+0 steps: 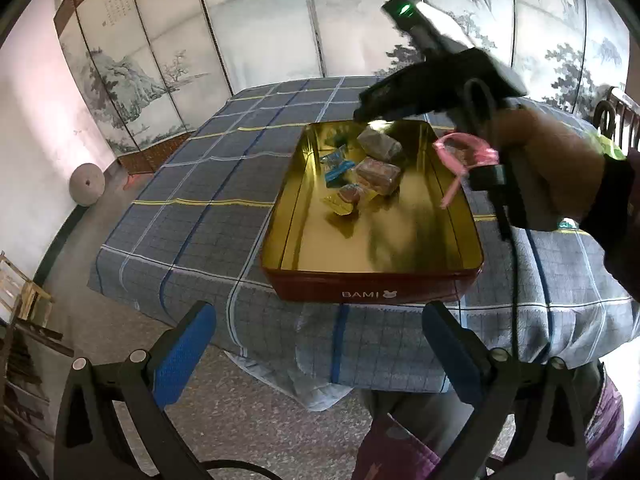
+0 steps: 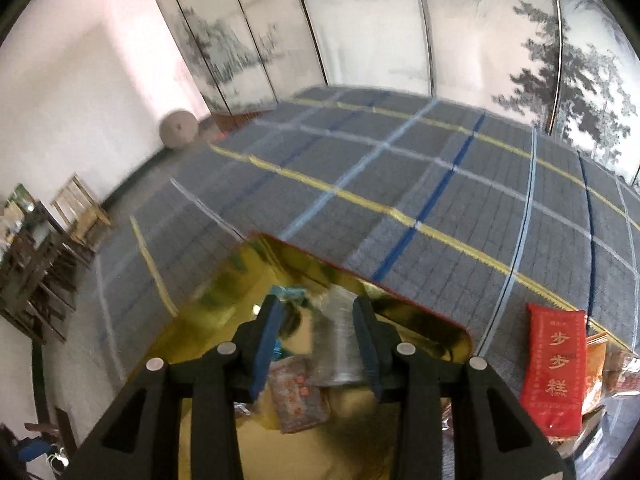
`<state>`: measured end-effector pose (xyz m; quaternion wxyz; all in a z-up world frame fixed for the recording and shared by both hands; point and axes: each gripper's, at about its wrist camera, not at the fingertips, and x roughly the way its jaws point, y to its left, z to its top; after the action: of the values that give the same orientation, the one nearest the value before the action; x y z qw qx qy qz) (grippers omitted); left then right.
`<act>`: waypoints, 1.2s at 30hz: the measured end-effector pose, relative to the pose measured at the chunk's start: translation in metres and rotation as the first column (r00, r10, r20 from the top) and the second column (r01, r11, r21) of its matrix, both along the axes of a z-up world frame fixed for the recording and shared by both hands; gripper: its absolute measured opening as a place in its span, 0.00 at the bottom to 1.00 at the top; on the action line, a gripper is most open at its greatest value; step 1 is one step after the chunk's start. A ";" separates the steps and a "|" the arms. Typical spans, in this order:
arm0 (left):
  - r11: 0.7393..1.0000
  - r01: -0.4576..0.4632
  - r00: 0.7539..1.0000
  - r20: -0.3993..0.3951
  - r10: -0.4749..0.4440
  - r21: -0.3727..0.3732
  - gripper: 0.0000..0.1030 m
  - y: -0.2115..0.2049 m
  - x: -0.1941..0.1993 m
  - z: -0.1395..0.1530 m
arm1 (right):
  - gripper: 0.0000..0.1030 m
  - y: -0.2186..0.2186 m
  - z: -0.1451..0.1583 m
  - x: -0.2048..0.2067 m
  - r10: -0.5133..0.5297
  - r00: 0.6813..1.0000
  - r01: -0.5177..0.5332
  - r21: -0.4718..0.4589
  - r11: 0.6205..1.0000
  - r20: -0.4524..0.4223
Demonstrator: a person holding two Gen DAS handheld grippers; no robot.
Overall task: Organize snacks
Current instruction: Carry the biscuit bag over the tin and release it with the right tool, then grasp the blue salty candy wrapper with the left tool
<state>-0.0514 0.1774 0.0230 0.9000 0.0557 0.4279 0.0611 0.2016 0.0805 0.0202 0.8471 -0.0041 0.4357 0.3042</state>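
A red tin with a gold inside [image 1: 372, 248] sits on the checked tablecloth and holds several wrapped snacks [image 1: 376, 174]. My left gripper [image 1: 320, 328] is open and empty, held off the table's near edge in front of the tin. My right gripper [image 1: 362, 114] hovers over the tin's far end in the left wrist view. In the right wrist view my right gripper [image 2: 316, 336] is above the tin [image 2: 424, 328], jaws partly apart, with a clear-wrapped snack [image 2: 336, 344] lying between the fingers in the tin; I cannot tell whether it is gripped. A brownish wrapped cake [image 2: 298, 392] lies below it.
A red packet with gold characters [image 2: 554, 368] lies on the cloth right of the tin, beside more packets at the edge. A painted folding screen [image 1: 280, 32] stands behind the table. A round stone [image 1: 86, 184] and wooden furniture [image 2: 36, 264] stand at the left.
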 end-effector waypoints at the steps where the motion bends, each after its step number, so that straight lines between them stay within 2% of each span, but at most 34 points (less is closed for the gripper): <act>1: 1.000 0.002 1.000 -0.002 -0.002 0.000 0.99 0.000 0.000 0.000 | 0.37 -0.004 0.004 -0.003 -0.002 1.000 0.002 0.012 1.000 0.008; 4: 1.000 0.006 1.000 -0.007 -0.006 0.003 0.99 -0.004 0.000 0.001 | 0.37 -0.025 0.020 -0.023 -0.007 0.998 0.003 0.061 0.998 0.068; 8: 0.999 0.027 1.000 -0.006 -0.026 0.020 0.99 -0.013 -0.002 0.003 | 0.38 -0.073 0.036 -0.062 -0.038 0.988 0.026 0.084 0.996 0.148; 12: 0.997 0.059 0.998 -0.007 -0.059 0.042 0.99 -0.028 -0.005 0.006 | 0.40 -0.138 0.037 -0.104 -0.101 0.970 0.095 0.036 0.995 0.223; 14: 0.996 0.079 0.997 -0.009 -0.079 0.052 0.99 -0.038 -0.005 0.008 | 0.41 -0.182 0.031 -0.122 -0.158 0.957 0.165 -0.009 0.986 0.245; 18: 0.992 0.114 0.993 -0.029 -0.113 0.046 0.99 -0.058 -0.003 0.008 | 0.41 -0.259 0.018 -0.141 -0.274 0.930 0.299 -0.073 0.951 0.246; 22: 0.985 0.168 0.985 -0.054 -0.166 0.033 0.99 -0.083 0.000 0.007 | 0.41 -0.333 0.003 -0.148 -0.404 0.881 0.446 -0.144 0.884 0.245; 23: 0.982 0.189 0.981 -0.060 -0.187 0.029 0.99 -0.092 0.001 0.007 | 0.41 -0.352 -0.002 -0.150 -0.439 0.863 0.485 -0.170 0.858 0.250; 25: 0.973 0.229 0.971 -0.068 -0.227 0.013 0.99 -0.107 0.003 0.006 | 0.41 -0.377 -0.009 -0.152 -0.478 0.844 0.525 -0.189 0.830 0.244; 29: 0.943 0.323 0.939 -0.095 -0.329 -0.076 0.99 -0.138 0.018 0.005 | 0.41 -0.418 -0.031 -0.149 -0.565 0.802 0.597 -0.210 0.775 0.194; 32: 0.923 0.364 0.919 -0.109 -0.378 -0.126 0.99 -0.163 0.036 0.002 | 0.41 -0.434 -0.046 -0.147 -0.596 0.786 0.619 -0.208 0.758 0.165; 34: 0.912 0.384 0.909 -0.115 -0.401 -0.145 0.99 -0.177 0.046 -0.001 | 0.41 -0.440 -0.056 -0.146 -0.603 0.788 0.616 -0.203 0.761 0.128; 36: 0.897 0.407 0.895 -0.122 -0.430 -0.175 0.99 -0.192 0.059 -0.004 | 0.42 -0.444 -0.053 -0.148 -0.605 0.786 0.619 -0.166 0.768 0.130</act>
<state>0.0078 -0.0146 0.0188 0.8571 0.0857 0.4787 -0.1702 0.0540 -0.3639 -0.0328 0.9096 0.0425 0.4119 -0.0337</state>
